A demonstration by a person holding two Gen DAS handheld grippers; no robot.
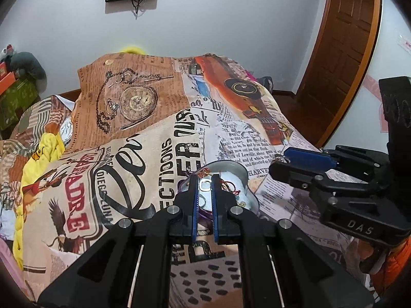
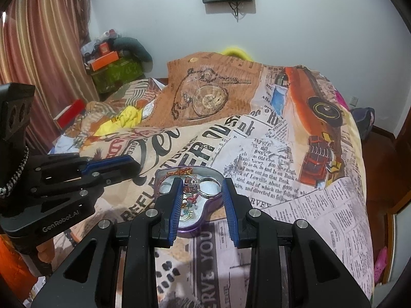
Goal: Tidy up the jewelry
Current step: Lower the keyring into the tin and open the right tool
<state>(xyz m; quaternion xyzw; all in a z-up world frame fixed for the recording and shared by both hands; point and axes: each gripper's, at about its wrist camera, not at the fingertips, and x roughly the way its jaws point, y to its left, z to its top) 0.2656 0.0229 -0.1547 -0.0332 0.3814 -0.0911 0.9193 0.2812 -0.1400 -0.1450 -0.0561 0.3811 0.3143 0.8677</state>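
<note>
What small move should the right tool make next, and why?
Probably ease the right tool leftward over the heart-shaped tin. Its jaws stand open, yet a silver ring seems to cling to one fingertip, and the left wrist view shows that tip beside the tin, not above it.

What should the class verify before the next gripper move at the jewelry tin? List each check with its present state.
1. Right gripper open: ok.
2. Heart-shaped tin directly ahead of the right gripper: ok.
3. Stone ring clear of the right gripper's finger: cannot tell.
4. Left gripper carrying nothing: cannot tell.
5. The two grippers apart from each other: ok.
6. Tin resting level on the bedspread: cannot tell.
</note>
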